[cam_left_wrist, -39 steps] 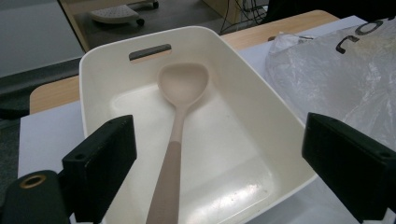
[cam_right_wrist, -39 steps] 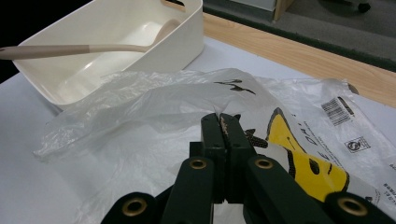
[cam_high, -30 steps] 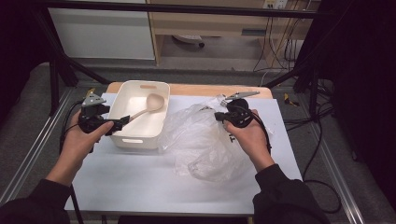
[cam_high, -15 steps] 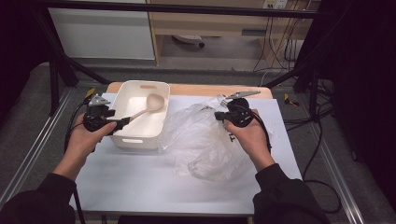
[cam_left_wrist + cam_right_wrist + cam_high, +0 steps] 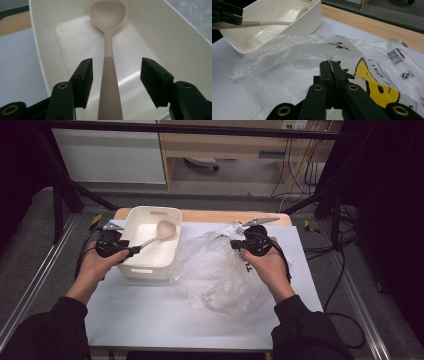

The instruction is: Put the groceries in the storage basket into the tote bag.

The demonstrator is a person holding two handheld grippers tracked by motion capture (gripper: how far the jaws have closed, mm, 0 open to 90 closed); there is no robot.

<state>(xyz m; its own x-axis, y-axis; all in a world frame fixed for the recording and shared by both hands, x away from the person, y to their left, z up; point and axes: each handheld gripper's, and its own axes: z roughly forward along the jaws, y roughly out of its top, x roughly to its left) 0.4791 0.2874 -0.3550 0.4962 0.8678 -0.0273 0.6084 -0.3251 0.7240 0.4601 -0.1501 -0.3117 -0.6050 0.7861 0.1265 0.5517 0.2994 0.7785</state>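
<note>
- Left gripper [image 5: 115,75]: jaws just closing either side of the spoon [image 5: 108,57] handle, gaps remaining.
- Spoon lies in white bin [image 5: 131,227].
- Right gripper [image 5: 331,65]: jaws pinched closed on plastic bag [image 5: 220,272] beside bin.

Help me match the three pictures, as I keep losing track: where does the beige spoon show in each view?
High view: spoon left of centre, lying slantwise in the white bin.
Left gripper view: centre, handle running up between the left tongs.
Right gripper view: top left, handle stretching over the bin's rim.
Shared landmark: the white bin.
</note>
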